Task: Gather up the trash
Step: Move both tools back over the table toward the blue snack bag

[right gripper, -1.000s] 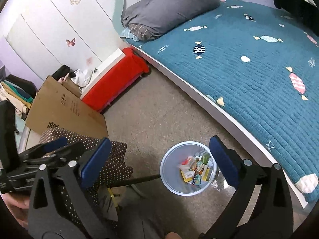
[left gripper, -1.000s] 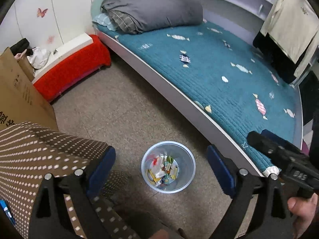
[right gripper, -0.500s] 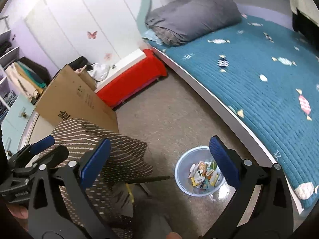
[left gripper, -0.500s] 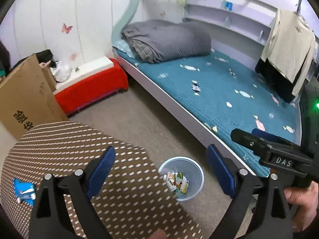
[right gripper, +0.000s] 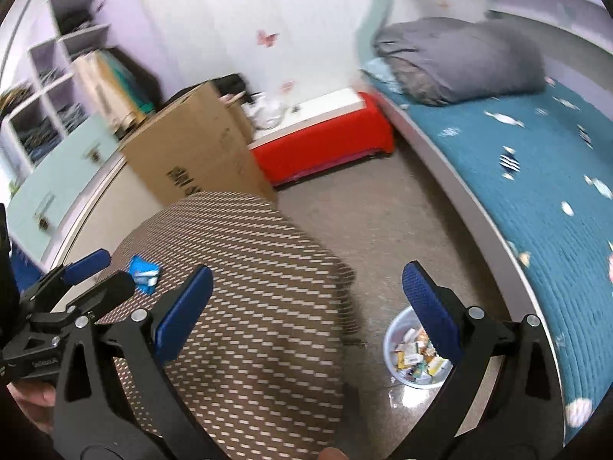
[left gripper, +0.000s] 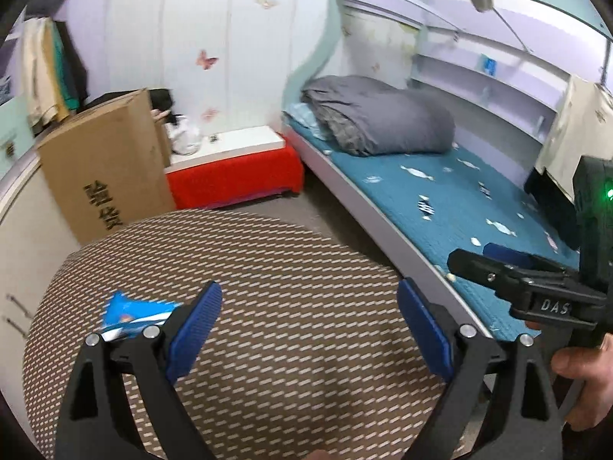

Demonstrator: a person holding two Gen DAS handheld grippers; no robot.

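A blue and white wrapper (left gripper: 132,312) lies on a round table with a brown dotted cloth (left gripper: 268,268), just left of my left gripper (left gripper: 308,324), which is open and empty above the table. The wrapper also shows in the right wrist view (right gripper: 143,272). A clear trash bin (right gripper: 398,352) with several wrappers inside stands on the floor right of the table, partly behind my right finger (right gripper: 429,314). My right gripper (right gripper: 304,308) is open and empty over the table's right edge. It shows at the right of the left wrist view (left gripper: 498,264).
A bed with a teal quilt (left gripper: 459,199) and a grey duvet (left gripper: 379,122) runs along the right. A red bench (left gripper: 233,176) and a cardboard box (left gripper: 103,168) stand against the far wall. Shelves and cabinets (right gripper: 57,122) are at the left.
Both grippers have risen and tilted up from the bin toward the table. The table top and the blue wrapper have come into view; the bin has left the left wrist view.
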